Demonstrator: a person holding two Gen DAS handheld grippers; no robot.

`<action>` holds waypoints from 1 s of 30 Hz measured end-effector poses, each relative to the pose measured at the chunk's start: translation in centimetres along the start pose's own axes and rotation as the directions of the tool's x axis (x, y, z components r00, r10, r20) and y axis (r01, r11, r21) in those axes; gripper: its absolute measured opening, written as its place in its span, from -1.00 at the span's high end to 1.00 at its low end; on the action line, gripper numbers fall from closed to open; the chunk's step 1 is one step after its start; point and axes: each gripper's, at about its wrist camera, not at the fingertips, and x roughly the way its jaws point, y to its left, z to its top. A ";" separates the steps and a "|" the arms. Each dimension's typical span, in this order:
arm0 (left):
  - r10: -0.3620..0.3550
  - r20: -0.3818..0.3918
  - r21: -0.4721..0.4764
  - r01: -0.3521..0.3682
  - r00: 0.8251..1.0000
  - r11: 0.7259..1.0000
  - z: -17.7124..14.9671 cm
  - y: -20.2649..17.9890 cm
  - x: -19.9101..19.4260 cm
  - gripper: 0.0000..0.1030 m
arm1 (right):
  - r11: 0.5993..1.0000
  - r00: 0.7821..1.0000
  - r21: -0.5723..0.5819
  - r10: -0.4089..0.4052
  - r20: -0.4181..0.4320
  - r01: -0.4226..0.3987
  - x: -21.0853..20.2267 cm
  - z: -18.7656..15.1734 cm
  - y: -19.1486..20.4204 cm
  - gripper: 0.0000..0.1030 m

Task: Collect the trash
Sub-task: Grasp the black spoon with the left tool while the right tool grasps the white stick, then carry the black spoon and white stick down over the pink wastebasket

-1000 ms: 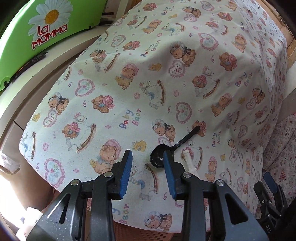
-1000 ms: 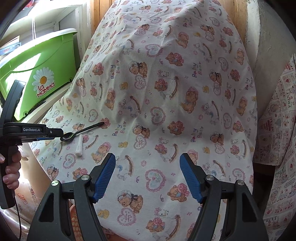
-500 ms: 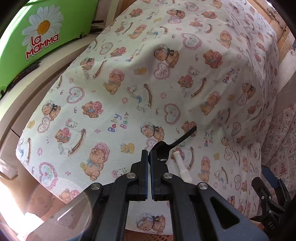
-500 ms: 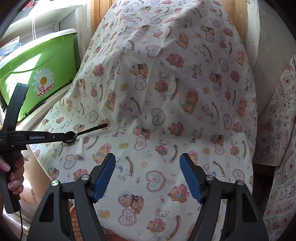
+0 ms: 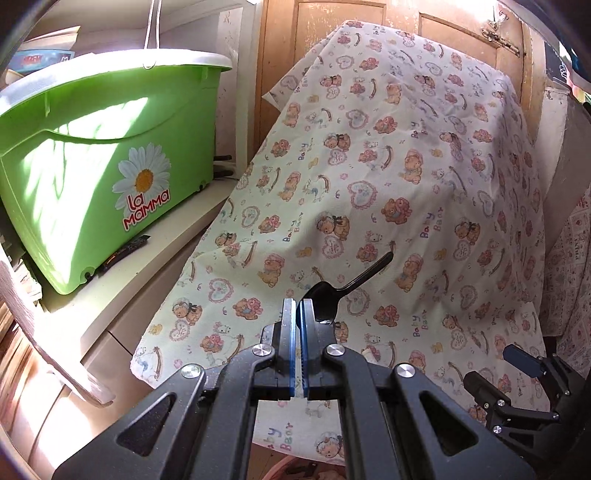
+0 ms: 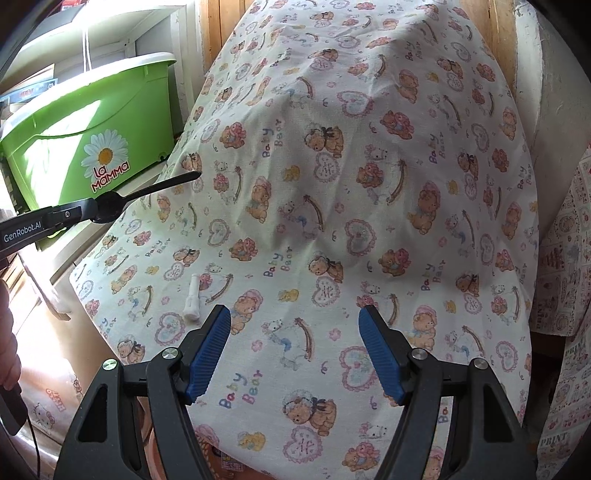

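Note:
My left gripper [image 5: 298, 306] is shut on the bowl of a black plastic spoon [image 5: 347, 284] and holds it lifted off the teddy-bear cloth [image 5: 406, 177]; the handle points up and to the right. The right wrist view shows the left gripper [image 6: 92, 212] at the left with the spoon [image 6: 155, 190] in the air. A small white tube-shaped piece [image 6: 192, 295] lies on the cloth just left of my right gripper [image 6: 295, 328], which is open and empty above the cloth.
A green "La Mamma" tub [image 5: 103, 166] stands on a white shelf [image 5: 147, 273] to the left. A wooden door [image 5: 314, 29] is behind the cloth. A patterned fabric [image 6: 565, 280] hangs at the right. A pink basket [image 5: 291, 469] is below the cloth's front edge.
My left gripper closed on the spoon's bowl and has lifted it up off the cloth, tilting back. The white piece stays on the cloth. The right gripper has barely moved.

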 end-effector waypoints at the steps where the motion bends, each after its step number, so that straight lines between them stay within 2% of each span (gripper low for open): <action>1: 0.010 0.006 -0.001 -0.010 1.000 1.000 0.0 0.1 -0.2 0.98 | 1.000 1.000 -0.007 0.012 -0.003 -0.012 0.3 0.1 0.6 -0.43; 8: 0.058 0.025 -0.028 -0.057 0.998 0.998 0.2 1.7 -0.9 0.98 | 0.994 0.995 -0.068 0.077 -0.060 -0.081 3.7 0.4 5.0 -0.44; 12: 0.067 0.030 -0.040 -0.066 0.997 0.997 0.3 2.3 -1.0 0.97 | 0.989 0.993 -0.117 0.078 -0.088 -0.088 5.6 0.4 7.1 -0.44; 15: 0.076 0.039 -0.032 -0.075 0.996 0.997 0.3 2.2 -1.1 0.98 | 0.990 0.991 -0.108 0.083 -0.108 -0.094 6.7 0.4 7.6 -0.44; 21: 0.042 0.035 -0.045 -0.041 0.998 0.998 0.3 2.2 -1.3 0.97 | 0.994 0.990 -0.085 0.056 -0.128 -0.067 8.4 0.1 7.6 -0.42; 24: 0.045 0.047 -0.042 -0.043 0.998 0.998 0.3 2.2 -1.5 0.97 | 0.992 0.991 -0.108 0.051 -0.120 -0.064 8.3 0.0 7.9 -0.19; 26: 0.032 0.046 -0.051 -0.030 0.998 0.998 0.3 2.3 -1.6 0.97 | 0.991 0.992 -0.115 0.053 -0.119 -0.067 8.2 0.0 7.9 0.14; 27: 0.029 0.044 -0.056 -0.026 0.999 0.998 0.3 2.4 -1.5 0.97 | 0.992 0.992 -0.114 0.048 -0.116 -0.062 8.1 0.0 7.9 0.24; 29: 0.030 0.042 -0.062 -0.028 0.999 0.998 0.3 2.6 -1.5 0.97 | 0.993 0.992 -0.105 0.048 -0.114 -0.060 8.0 0.1 7.5 0.70; 30: 0.031 0.041 -0.064 -0.028 0.999 0.998 0.2 2.6 -1.5 0.97 | 0.994 0.992 -0.099 0.044 -0.114 -0.056 7.9 0.2 7.3 0.71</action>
